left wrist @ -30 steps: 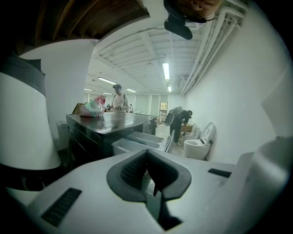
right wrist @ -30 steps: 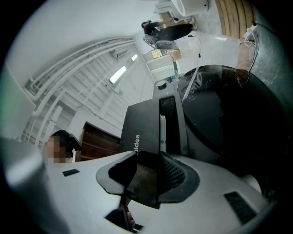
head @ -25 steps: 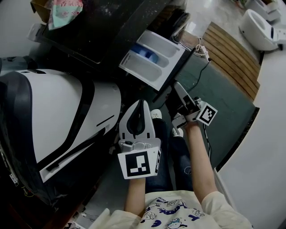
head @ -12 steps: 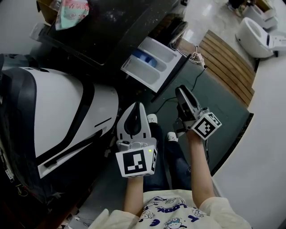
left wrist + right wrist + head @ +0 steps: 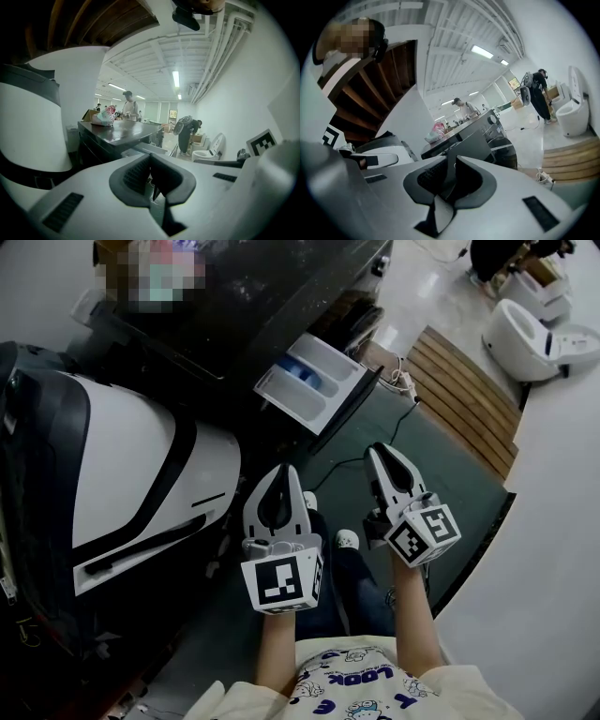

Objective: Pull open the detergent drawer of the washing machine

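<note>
White detergent drawer (image 5: 314,388) stands pulled out, blue compartment (image 5: 302,371) showing. Left gripper (image 5: 281,468) fingers pressed together. Right gripper (image 5: 378,448) fingers have just been closing, nothing between them.

You have two grippers — left gripper (image 5: 283,470), right gripper (image 5: 378,450) — facing one washing machine (image 5: 246,313), one detergent drawer (image 5: 315,390), one slatted wooden platform (image 5: 471,401).

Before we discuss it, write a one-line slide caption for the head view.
Detergent drawer stands pulled open from the dark washing machine, blue and white inside.
</note>
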The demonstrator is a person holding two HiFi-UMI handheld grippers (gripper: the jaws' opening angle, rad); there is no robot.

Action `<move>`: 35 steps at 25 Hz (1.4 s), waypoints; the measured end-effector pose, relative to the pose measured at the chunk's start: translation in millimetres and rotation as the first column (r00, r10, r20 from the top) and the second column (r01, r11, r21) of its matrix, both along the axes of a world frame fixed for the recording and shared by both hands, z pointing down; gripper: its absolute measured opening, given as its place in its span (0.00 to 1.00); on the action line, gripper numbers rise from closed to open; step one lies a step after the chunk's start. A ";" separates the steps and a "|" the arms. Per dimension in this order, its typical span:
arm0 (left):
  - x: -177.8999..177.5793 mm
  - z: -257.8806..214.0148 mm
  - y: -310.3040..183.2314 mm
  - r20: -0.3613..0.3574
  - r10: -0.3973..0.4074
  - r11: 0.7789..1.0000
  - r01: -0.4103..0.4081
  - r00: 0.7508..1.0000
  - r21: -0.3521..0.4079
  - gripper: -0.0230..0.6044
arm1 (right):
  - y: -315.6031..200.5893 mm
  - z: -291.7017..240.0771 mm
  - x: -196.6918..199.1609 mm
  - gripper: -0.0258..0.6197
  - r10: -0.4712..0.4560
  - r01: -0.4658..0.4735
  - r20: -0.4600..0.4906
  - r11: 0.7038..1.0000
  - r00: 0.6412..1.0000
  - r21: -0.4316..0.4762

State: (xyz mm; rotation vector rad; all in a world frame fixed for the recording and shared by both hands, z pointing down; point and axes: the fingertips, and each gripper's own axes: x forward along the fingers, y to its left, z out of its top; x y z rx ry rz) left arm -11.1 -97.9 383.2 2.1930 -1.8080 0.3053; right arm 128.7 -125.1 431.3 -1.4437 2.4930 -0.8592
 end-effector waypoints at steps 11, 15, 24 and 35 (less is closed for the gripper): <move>-8.7 -24.4 28.4 -0.017 -0.044 0.998 0.044 0.999 0.032 0.06 | 33.5 -37.7 -4.2 0.06 -0.011 0.019 -0.196 0.999 0.980 0.040; -14.6 -32.5 36.2 -0.012 -0.061 0.997 0.062 0.998 0.049 0.06 | 44.9 -44.4 -9.0 0.06 -0.020 0.031 -0.225 0.998 0.974 0.047; -20.5 -46.7 52.6 -0.007 -0.087 0.994 0.087 0.996 0.068 0.06 | 58.6 -59.7 -13.3 0.06 -0.025 0.047 -0.263 0.996 0.965 0.079; -20.9 -52.9 60.2 -0.005 -0.094 0.992 0.094 0.996 0.079 0.06 | 61.7 -69.7 -12.3 0.06 -0.020 0.046 -0.257 0.994 0.966 0.096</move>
